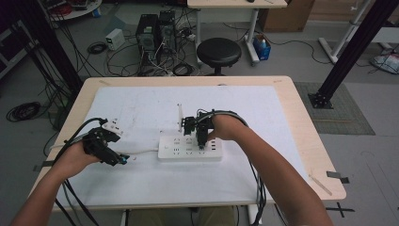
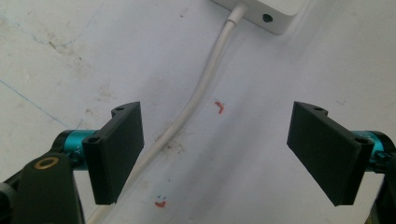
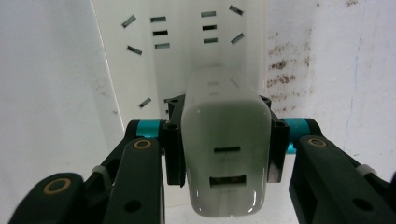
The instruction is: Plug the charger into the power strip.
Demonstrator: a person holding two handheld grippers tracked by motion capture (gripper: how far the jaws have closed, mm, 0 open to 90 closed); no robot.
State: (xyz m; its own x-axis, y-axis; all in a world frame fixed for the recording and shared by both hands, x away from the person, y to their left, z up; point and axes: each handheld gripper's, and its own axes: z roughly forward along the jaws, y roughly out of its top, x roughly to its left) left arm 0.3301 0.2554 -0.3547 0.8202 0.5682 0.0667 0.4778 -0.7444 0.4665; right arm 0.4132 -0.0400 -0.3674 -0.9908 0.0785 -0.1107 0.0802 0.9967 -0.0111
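Firmly clamped, the right gripper [image 3: 224,144] holds a white rectangular USB charger block [image 3: 226,149] above the white plastic power strip [image 1: 189,148] on the paper-covered table [image 1: 301,122].

Leftward, the left gripper [image 2: 215,154] hovers with jaws spread wide over the strip's white cord [image 2: 201,88], empty.

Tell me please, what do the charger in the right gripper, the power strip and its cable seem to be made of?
Charger: probably glossy white hard plastic; light reflects on its rounded edges.
Power strip: likely smooth white moulded plastic, with clean-cut socket slots.
Cable: seemingly white rubbery or soft plastic sheath with a matte look; it bends in a gentle curve across the table cover.
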